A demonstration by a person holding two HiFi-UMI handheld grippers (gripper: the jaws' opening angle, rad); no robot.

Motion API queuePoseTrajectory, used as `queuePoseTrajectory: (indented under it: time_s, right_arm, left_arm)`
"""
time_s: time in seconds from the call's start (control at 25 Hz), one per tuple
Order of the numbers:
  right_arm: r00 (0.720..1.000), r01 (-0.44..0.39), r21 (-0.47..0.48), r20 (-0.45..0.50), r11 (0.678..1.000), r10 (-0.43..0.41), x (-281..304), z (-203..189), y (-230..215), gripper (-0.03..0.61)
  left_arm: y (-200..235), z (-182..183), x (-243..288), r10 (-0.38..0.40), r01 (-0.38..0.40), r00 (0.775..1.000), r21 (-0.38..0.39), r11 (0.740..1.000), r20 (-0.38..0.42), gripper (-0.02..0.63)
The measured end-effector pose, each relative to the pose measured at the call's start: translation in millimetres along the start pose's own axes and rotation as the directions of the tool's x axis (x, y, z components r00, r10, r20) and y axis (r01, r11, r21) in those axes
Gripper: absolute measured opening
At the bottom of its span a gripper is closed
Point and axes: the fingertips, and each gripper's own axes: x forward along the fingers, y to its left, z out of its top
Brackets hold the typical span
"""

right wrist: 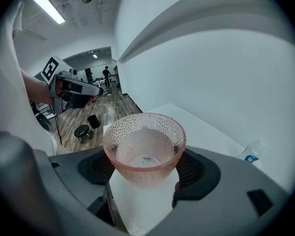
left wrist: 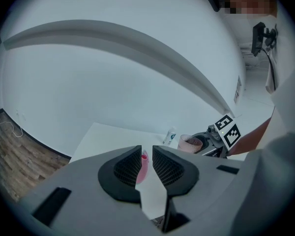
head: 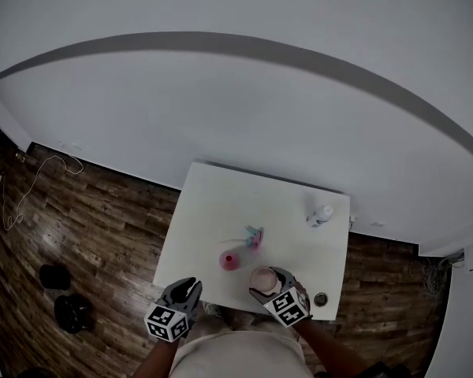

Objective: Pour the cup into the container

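A pink dimpled glass cup (right wrist: pixel 145 151) stands upright between the jaws of my right gripper (right wrist: pixel 145 173), which is shut on it. In the head view the cup (head: pixel 261 278) is held at the table's near edge, a little right of a small pink container (head: pixel 229 261) on the white table (head: pixel 221 203). My left gripper (head: pixel 185 290) hangs at the table's near left corner with its jaws drawn together and nothing between them. In the left gripper view the pink container (left wrist: pixel 145 165) shows through the narrow slit beyond the left gripper (left wrist: pixel 147 162).
A small blue and pink object (head: pixel 255 235) lies just behind the container. A clear bottle (head: pixel 321 214) lies near the table's far right corner, and a small dark round thing (head: pixel 321 298) sits at the near right corner. Wooden floor surrounds the table, with dark objects (head: pixel 67 302) at left.
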Motion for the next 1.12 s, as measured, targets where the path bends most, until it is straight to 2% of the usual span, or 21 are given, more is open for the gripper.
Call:
queuePoseTrajectory:
  time_s: [0.36, 0.68, 1.12]
  right_arm:
    - [0.997, 0.076, 0.086, 0.021, 0.993, -0.078, 20, 24, 6, 0.373]
    - [0.995, 0.104, 0.122, -0.002, 0.987, -0.104, 33, 31, 17, 0.373]
    - [0.994, 0.067, 0.153, -0.097, 0.986, -0.052, 54, 30, 34, 0.373]
  left_arm:
    - [35, 3, -4, -0.085, 0.085, 0.996, 0.033, 0.996, -0.013, 0.061]
    - [58, 3, -10, -0.143, 0.144, 0.989, 0.058, 0.988, -0.031, 0.061]
    - [86, 9, -15, -0.112, 0.114, 0.993, 0.065, 0.991, -0.024, 0.061]
